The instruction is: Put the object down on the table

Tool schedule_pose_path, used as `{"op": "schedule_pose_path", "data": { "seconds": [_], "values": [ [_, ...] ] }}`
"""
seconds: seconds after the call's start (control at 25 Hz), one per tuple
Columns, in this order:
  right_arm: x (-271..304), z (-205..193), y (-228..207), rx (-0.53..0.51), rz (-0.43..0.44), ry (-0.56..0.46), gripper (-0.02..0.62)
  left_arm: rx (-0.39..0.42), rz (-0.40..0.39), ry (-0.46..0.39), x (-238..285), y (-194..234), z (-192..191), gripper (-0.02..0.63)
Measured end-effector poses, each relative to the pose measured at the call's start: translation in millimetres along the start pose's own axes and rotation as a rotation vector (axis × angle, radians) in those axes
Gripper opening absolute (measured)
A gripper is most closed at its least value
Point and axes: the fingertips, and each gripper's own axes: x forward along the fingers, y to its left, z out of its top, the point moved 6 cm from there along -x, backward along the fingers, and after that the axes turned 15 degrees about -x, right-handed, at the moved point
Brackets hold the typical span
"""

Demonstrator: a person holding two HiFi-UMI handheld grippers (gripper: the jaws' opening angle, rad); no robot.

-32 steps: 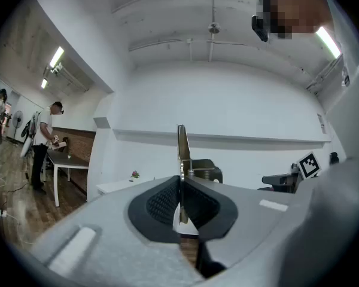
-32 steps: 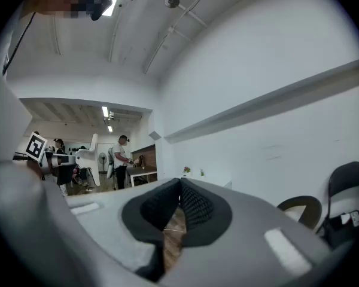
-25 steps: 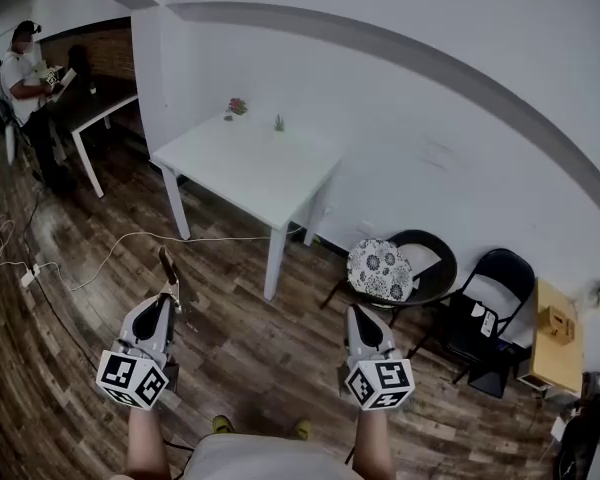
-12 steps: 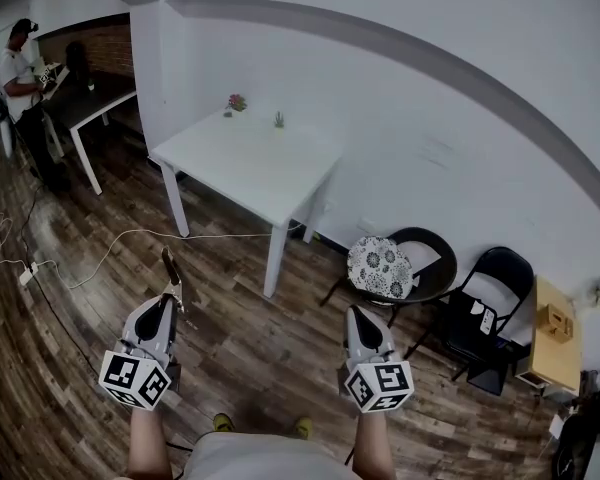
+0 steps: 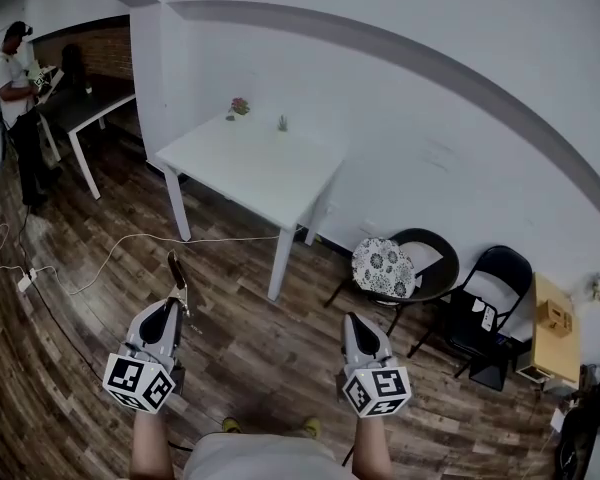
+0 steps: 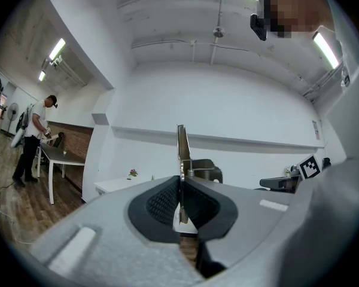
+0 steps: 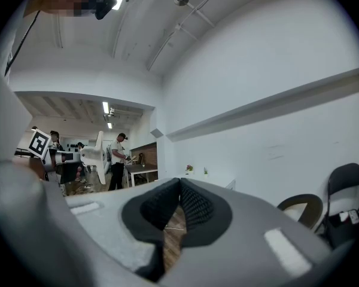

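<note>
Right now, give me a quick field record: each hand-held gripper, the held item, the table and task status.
left hand-held gripper: shut on thin flat object, held edge-up
right hand-held gripper: shut, nothing between the jaws
target: white square table, ahead across the wooden floor
on table: small pink-flowered plant, small green plant, both near the wall edge
status: object not yet over the table

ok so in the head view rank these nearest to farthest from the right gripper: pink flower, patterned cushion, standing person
1. patterned cushion, just ahead of the right gripper, on the round chair
2. pink flower, at the white table's far edge
3. standing person, far left by the dark table
</note>
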Motion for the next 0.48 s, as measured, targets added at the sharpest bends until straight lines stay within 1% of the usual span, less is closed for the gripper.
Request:
{"op": "schedule_pose_path", "data": {
  "seconds": [0.28, 0.48],
  "values": [
    [-13, -3, 44, 0.001, -0.026, 0.012, 0.003, -0.012, -0.044, 0.012, -27, 27, -2, 0.009],
    [-17, -3, 52, 0.004, -0.041, 0.024, 0.003, -0.026, -0.065, 0.019, -28, 37, -5, 0.009]
  ]
}}
